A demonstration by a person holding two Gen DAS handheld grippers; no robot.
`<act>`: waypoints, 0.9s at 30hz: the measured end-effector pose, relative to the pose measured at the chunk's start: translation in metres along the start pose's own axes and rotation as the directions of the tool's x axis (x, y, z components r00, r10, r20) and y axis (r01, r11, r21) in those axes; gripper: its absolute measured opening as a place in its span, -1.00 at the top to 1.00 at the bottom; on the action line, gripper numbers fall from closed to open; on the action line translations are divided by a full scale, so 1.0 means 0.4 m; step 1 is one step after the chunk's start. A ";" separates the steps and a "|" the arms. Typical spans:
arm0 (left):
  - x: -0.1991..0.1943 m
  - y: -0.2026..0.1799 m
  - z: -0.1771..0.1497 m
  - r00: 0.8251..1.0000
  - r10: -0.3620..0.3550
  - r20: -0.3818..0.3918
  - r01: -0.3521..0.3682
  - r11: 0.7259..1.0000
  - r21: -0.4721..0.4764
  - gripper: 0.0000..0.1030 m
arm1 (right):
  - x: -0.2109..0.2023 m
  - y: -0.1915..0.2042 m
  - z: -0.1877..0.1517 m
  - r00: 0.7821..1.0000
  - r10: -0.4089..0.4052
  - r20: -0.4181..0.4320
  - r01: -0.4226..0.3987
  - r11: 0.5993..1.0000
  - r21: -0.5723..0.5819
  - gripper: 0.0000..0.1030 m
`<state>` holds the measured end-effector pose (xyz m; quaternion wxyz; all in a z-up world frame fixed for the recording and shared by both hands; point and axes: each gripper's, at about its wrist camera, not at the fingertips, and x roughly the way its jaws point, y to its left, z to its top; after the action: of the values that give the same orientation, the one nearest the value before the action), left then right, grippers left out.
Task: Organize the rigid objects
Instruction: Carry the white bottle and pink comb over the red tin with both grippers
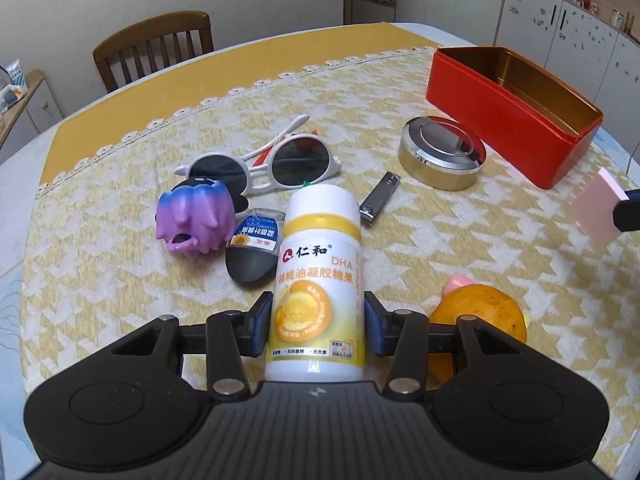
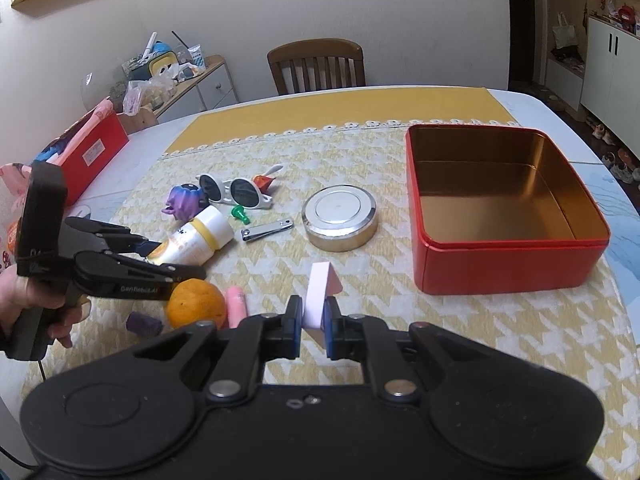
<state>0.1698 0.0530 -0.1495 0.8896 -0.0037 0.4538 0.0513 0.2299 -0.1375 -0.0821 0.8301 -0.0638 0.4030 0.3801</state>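
Note:
My left gripper (image 1: 318, 320) is shut on a white bottle (image 1: 320, 280) with a yellow label, which lies lengthwise between the fingers; it also shows in the right wrist view (image 2: 196, 240). My right gripper (image 2: 312, 320) is shut on a pink wedge-shaped block (image 2: 318, 296), held above the cloth; the block shows at the right edge of the left wrist view (image 1: 596, 210). An open red tin box (image 2: 512, 264) with a gold inside stands at the right, empty.
On the yellow patterned cloth lie white sunglasses (image 1: 280, 160), a purple toy (image 1: 194, 216), a small dark container (image 1: 252, 252), nail clippers (image 2: 266, 230), a round metal tin (image 2: 340, 216), an orange (image 2: 196, 304) and a pink cylinder (image 2: 236, 304). A wooden chair (image 2: 316, 64) stands behind the table.

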 end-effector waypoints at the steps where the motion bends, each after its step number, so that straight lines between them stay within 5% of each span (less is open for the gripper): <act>1: 0.000 -0.001 0.001 1.000 0.002 0.001 -0.002 1.000 0.003 0.11 | -0.001 -0.002 -0.002 1.000 -0.001 -0.001 0.001 1.000 0.003 0.80; 9: -0.022 -0.017 0.005 0.999 0.019 0.036 -0.020 1.000 0.020 0.14 | -0.004 -0.020 -0.003 1.000 -0.010 0.004 0.010 1.000 0.021 0.80; 27: -0.109 -0.102 0.100 0.989 0.055 0.136 -0.041 0.994 -0.105 0.15 | -0.037 -0.159 0.097 0.997 0.034 0.072 -0.033 0.999 -0.021 0.80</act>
<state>0.1807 0.0107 -0.0924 0.9162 -0.0349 0.3876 0.0960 0.2916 -0.1747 -0.0585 0.8370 -0.0513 0.3700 0.3999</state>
